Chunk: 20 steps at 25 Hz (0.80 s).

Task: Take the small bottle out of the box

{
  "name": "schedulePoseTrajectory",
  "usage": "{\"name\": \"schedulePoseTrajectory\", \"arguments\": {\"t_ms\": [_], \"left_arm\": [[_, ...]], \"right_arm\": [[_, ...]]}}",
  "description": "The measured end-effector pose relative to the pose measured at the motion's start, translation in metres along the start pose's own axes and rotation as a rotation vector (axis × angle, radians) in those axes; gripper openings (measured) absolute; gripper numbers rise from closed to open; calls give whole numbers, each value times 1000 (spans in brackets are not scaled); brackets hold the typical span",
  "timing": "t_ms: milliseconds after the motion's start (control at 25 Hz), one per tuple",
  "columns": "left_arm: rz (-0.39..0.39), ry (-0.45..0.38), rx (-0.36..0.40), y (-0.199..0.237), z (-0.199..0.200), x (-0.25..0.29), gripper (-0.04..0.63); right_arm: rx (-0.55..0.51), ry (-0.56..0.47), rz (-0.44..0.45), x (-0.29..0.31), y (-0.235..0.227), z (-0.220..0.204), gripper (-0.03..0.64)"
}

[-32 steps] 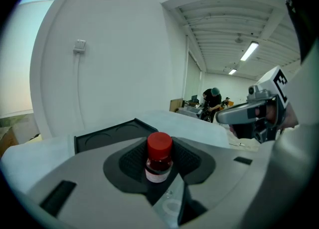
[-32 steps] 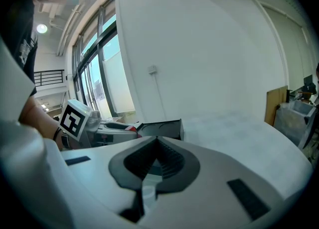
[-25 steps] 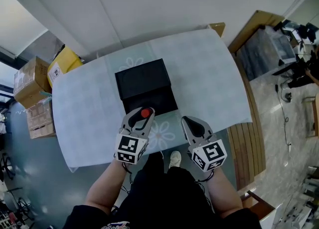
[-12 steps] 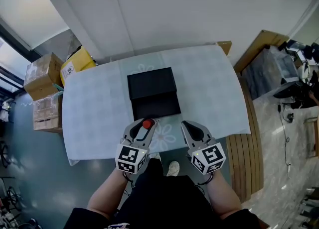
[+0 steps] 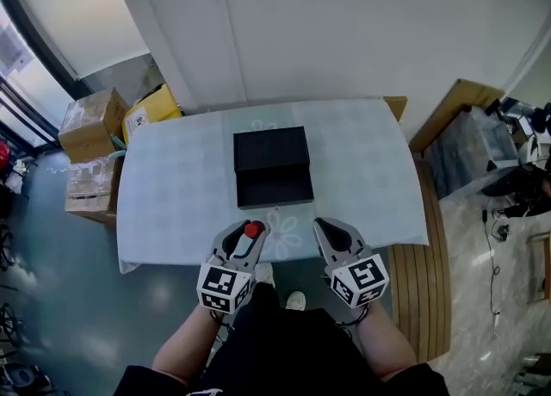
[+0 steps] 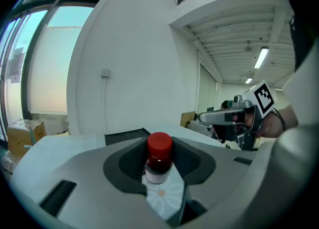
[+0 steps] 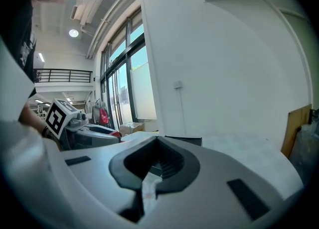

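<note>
step: lift-out looks done, carry clear | left gripper [image 5: 244, 233] jaws pinching small bottle [image 6: 159, 159] upright, red cap up, at 6 o'clock of box [image 5: 273, 168], over table [image 5: 172, 188] near edge | right gripper [image 5: 328, 227] jaws pressed together, empty | tip: steady pinch, set down on bare cloth

The left tool [image 5: 247, 234] and right tool [image 5: 331, 232] are pale grey with black padded recesses. Each carries a cube [image 5: 221, 287] of black-and-white square markers. The person wears a black top [image 5: 275, 347] and white shoes [image 5: 295, 301].

Bright, even daylight; fisheye-warped edges
</note>
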<state>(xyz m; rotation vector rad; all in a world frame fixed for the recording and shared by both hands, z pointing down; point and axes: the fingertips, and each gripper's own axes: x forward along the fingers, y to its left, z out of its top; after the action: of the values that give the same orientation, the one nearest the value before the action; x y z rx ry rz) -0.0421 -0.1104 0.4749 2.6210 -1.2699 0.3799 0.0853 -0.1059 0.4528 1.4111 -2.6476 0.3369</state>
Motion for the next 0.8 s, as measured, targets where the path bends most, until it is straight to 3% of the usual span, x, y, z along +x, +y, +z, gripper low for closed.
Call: {"name": "schedulePoseTrajectory", "arguments": {"t_ms": [440,800], "left_arm": [[67,-3,-26,-27,-15,-50,163],[110,28,-21,-22,-28,-82,163]], "right_arm": [[-17,15,70,-28,29,-8,23],[18,46,125,-23,54,-27,23]]}}
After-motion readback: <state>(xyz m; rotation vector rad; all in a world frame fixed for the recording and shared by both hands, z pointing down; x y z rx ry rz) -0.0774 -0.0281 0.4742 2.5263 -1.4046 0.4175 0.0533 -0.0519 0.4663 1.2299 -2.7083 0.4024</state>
